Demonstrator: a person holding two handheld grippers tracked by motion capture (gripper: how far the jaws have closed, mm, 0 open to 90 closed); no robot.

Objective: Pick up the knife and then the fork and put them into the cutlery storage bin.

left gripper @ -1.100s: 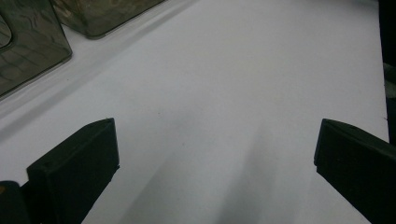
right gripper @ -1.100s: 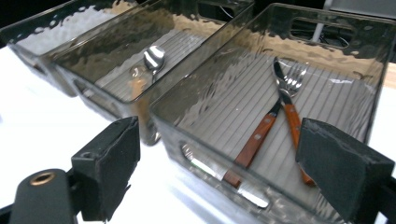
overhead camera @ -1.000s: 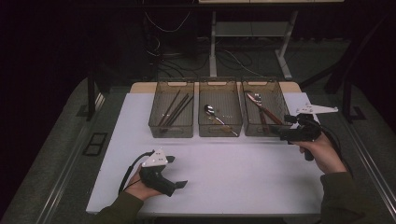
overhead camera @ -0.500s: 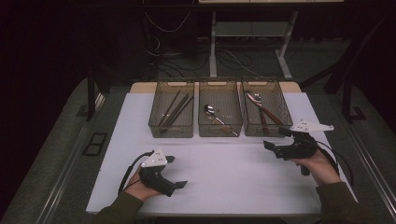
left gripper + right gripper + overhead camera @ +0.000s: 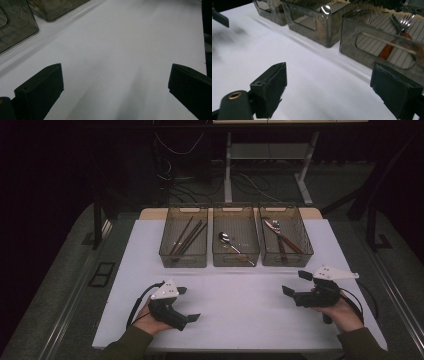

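Three smoky see-through bins stand in a row at the back of the white table. The left bin holds dark chopsticks, the middle bin a spoon, the right bin a fork and a knife with red-brown handles. My left gripper rests near the front left, jaws wide apart over bare table, nothing between them. My right gripper is held at the front right, open and empty, pointing left; its own view faces the bins' front walls.
The table's front edge runs just behind both hands. A cable trails from each gripper. Beyond the table's far edge lie a dark floor, desk legs and loose cables. White surface stretches between the two grippers.
My right gripper has come away from the right bin, moving toward the front edge and lower. The left gripper has stayed put.
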